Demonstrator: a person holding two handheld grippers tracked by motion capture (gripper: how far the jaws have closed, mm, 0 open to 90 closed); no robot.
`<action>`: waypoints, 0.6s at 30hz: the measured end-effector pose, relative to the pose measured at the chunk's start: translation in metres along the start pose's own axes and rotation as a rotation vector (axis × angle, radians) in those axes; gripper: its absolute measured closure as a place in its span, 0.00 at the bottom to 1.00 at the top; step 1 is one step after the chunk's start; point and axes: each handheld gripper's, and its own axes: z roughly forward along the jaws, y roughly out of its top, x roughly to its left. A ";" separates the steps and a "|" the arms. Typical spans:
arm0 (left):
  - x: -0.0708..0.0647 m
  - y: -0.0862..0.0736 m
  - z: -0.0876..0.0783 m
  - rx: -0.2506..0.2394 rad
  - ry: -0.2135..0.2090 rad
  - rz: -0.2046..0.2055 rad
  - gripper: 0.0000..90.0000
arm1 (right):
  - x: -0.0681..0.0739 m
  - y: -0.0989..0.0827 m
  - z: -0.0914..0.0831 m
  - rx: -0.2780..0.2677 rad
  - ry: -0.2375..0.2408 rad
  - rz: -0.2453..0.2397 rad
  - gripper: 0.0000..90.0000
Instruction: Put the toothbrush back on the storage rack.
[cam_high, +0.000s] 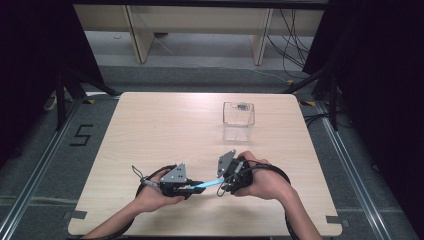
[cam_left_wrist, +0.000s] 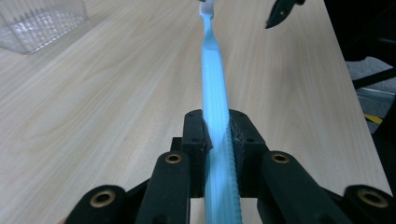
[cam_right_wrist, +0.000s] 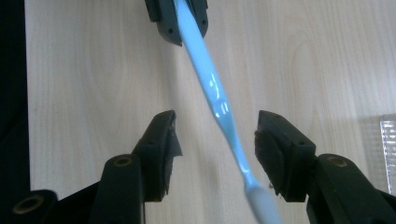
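Observation:
A light blue toothbrush (cam_high: 207, 184) with a white head hangs just above the table near its front edge. My left gripper (cam_high: 192, 186) is shut on its handle; in the left gripper view the pads (cam_left_wrist: 196, 135) press on both sides of the blue handle (cam_left_wrist: 215, 79). My right gripper (cam_high: 222, 186) faces it from the right and stands open. In the right gripper view the toothbrush (cam_right_wrist: 217, 98) runs between the jaws of the right gripper (cam_right_wrist: 215, 135), and neither pad touches it. The white head end sits low between them.
A clear plastic box (cam_high: 238, 114) stands toward the back right of the wooden table (cam_high: 150, 130). It also shows as the box (cam_left_wrist: 37, 23) at the top left of the left gripper view. Both forearms come in from the front edge.

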 end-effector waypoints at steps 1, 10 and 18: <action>0.001 -0.001 -0.002 -0.003 0.008 -0.004 0.86 | -0.002 -0.002 0.001 -0.029 0.009 -0.033 0.54; 0.004 -0.008 -0.015 -0.103 0.098 -0.051 0.86 | 0.010 -0.026 0.010 -0.205 -0.097 0.109 0.50; 0.007 -0.012 -0.023 -0.190 0.155 -0.084 0.86 | 0.012 -0.041 0.023 -0.345 -0.181 0.236 0.48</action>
